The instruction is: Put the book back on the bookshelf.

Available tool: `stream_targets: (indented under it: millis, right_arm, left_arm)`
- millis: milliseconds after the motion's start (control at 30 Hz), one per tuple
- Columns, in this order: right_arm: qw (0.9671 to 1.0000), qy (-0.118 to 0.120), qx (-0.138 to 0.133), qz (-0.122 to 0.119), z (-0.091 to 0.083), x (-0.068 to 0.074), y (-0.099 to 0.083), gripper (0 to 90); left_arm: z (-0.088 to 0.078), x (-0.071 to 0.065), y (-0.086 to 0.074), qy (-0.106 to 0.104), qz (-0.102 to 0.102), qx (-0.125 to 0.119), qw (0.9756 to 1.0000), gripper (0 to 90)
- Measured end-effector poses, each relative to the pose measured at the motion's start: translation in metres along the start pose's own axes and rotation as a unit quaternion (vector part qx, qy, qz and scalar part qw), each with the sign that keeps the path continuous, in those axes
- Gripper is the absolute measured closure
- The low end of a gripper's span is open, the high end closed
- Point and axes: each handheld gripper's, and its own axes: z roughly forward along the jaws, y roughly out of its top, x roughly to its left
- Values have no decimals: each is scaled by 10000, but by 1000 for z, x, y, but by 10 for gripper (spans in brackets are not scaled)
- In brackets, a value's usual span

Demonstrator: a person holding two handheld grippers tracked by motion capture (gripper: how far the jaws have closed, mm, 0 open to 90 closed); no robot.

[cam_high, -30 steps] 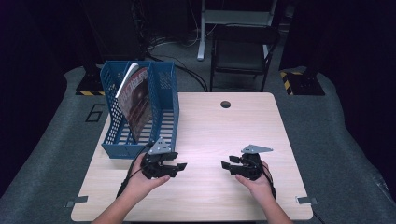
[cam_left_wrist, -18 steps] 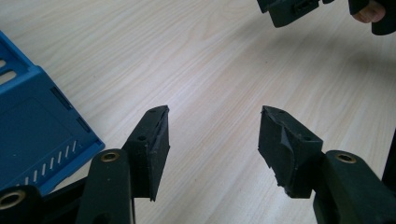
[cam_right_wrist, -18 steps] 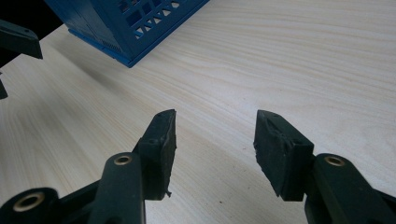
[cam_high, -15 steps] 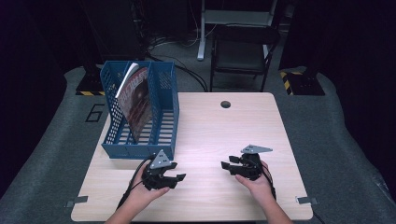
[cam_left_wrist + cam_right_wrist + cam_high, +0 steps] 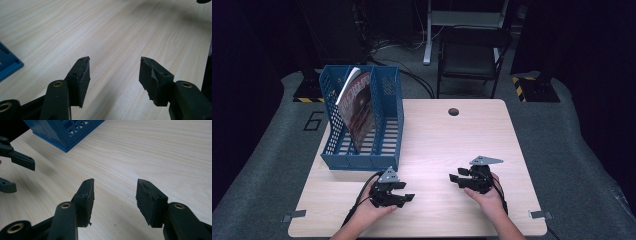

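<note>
Two grippers are in my hands, both low over the near half of the table [image 5: 432, 135], pointing toward each other. My left gripper [image 5: 408, 191] is angled toward the right, jaws apart with bare wood between them; nothing is held. My right gripper [image 5: 453, 179] faces left, jaws likewise standing apart and empty. The two sit near each other but not touching.

Count: one blue file rack [image 5: 364, 120] at the far left of the table, just beyond my left gripper; one magazine [image 5: 357, 107] leaning tilted inside it.

Surface: light wood-grain tabletop with one round cable hole [image 5: 453, 111] at the far edge. Grey carpet surrounds it; one dark chair [image 5: 469, 57] stands behind in a dim room.
</note>
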Motion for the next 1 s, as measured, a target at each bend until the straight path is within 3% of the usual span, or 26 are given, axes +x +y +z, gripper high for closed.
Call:
stream_targets:
  millis: [400,1000]
  right_arm:
    - [9999,-78,-5,74,-3,-3,-4,480]
    - [9999,-96,55,87,-2,-6,-7,480]
  left_arm:
    - [17,0,-1,55,143,170,9997,415]
    - [20,-1,-1,48,181,219,9996,410]
